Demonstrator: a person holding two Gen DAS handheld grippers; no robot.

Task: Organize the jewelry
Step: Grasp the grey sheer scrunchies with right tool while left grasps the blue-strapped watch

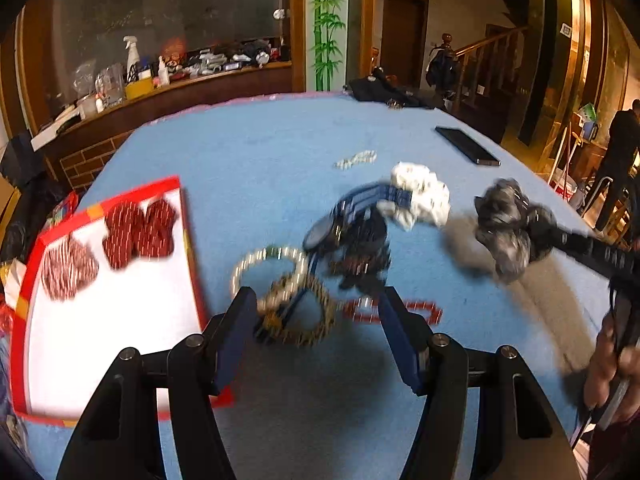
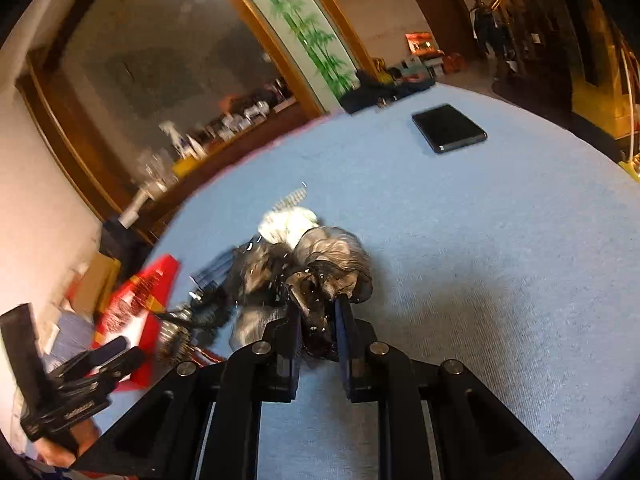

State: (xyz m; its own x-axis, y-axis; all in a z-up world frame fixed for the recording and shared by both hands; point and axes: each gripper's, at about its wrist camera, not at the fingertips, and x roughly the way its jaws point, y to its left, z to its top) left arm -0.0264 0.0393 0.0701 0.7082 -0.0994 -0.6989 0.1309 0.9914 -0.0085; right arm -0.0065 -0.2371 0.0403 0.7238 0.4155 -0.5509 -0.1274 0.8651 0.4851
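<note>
Left wrist view: left gripper (image 1: 316, 312) is held open over the beaded bracelets (image 1: 280, 280) on the blue-clothed desk (image 1: 260, 148); red-rimmed white cardboard tray (image 1: 112, 332) lies alongside | Right wrist view: right gripper (image 2: 318, 316) is clamped on the grey-black ruffled fabric scrunchie (image 2: 320, 264) | Risk: soft fabric is pinched at one edge (blurred), so it could be dropped or snagged on the neighbouring pile.

Tray (image 1: 24, 304) w/ scrunchies (image 1: 140, 232) left, bracelets (image 1: 280, 292) mid (btwn tongs), phone (image 1: 466, 145) far right.
</note>
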